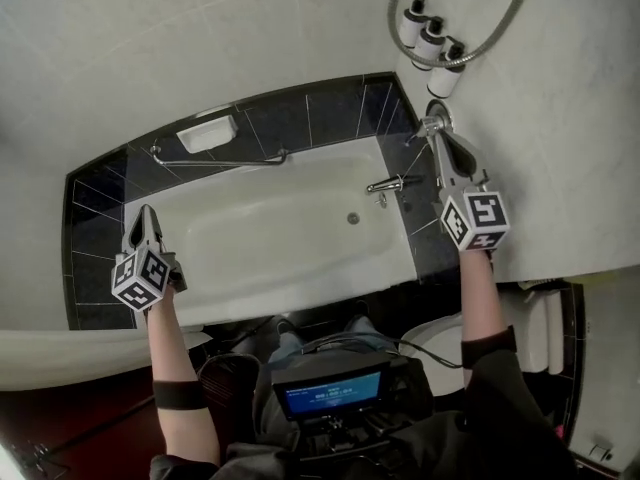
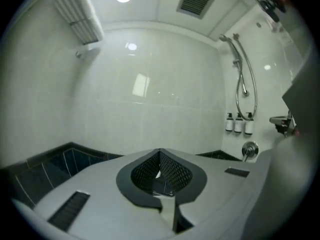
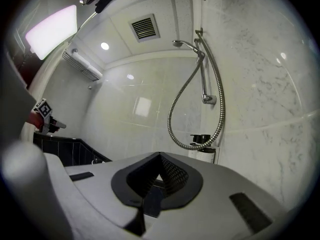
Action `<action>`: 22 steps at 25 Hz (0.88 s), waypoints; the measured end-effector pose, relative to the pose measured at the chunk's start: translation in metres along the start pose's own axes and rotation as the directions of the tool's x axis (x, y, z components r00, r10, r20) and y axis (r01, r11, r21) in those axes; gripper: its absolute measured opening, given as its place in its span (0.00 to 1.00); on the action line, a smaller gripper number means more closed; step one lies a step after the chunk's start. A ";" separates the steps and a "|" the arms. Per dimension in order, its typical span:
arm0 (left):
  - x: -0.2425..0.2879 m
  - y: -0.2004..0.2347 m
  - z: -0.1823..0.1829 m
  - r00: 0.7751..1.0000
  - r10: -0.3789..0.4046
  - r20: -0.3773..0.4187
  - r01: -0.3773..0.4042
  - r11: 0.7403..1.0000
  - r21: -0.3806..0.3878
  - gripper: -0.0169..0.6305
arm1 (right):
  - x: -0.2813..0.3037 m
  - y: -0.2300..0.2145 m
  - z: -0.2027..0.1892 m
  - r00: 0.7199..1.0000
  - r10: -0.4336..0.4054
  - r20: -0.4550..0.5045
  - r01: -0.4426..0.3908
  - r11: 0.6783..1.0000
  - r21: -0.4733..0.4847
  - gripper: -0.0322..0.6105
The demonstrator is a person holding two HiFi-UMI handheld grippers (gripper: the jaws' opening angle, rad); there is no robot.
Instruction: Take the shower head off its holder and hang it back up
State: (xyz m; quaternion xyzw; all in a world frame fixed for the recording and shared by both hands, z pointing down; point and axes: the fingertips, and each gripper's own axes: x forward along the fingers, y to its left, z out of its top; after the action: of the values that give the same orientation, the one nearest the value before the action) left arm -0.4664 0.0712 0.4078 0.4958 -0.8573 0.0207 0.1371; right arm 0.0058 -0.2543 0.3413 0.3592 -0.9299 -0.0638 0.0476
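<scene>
The chrome shower head (image 3: 180, 43) sits in its holder at the top of the wall rail (image 3: 203, 69), and its metal hose (image 3: 192, 145) hangs in a long loop below. In the left gripper view the shower head (image 2: 223, 37) is small, far off at the upper right. My right gripper (image 1: 433, 128) (image 3: 160, 155) is shut and empty; it points at the wall near the round mixer valve (image 1: 438, 114), well below the shower head. My left gripper (image 1: 146, 211) (image 2: 160, 151) is shut and empty too, held over the tub's near left rim.
A white bathtub (image 1: 300, 283) with dark tile surround lies below me. A tap (image 1: 385, 184), a grab bar (image 1: 220, 161) and a soap dish (image 1: 207, 131) line its edges. Three pump bottles (image 1: 430, 43) stand on the wall inside the hose loop.
</scene>
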 end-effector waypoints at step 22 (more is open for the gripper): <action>0.024 -0.150 -0.028 0.986 -0.138 -0.089 0.157 0.950 0.268 0.03 | -0.013 0.015 -0.085 0.974 0.048 -0.219 -0.024 0.994 0.109 0.08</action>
State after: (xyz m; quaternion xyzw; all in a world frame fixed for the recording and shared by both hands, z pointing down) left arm -0.3435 -0.0202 0.4253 0.5717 -0.8015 0.1460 0.0976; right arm 0.0167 -0.2416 0.4272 0.3491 -0.9272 0.0266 0.1332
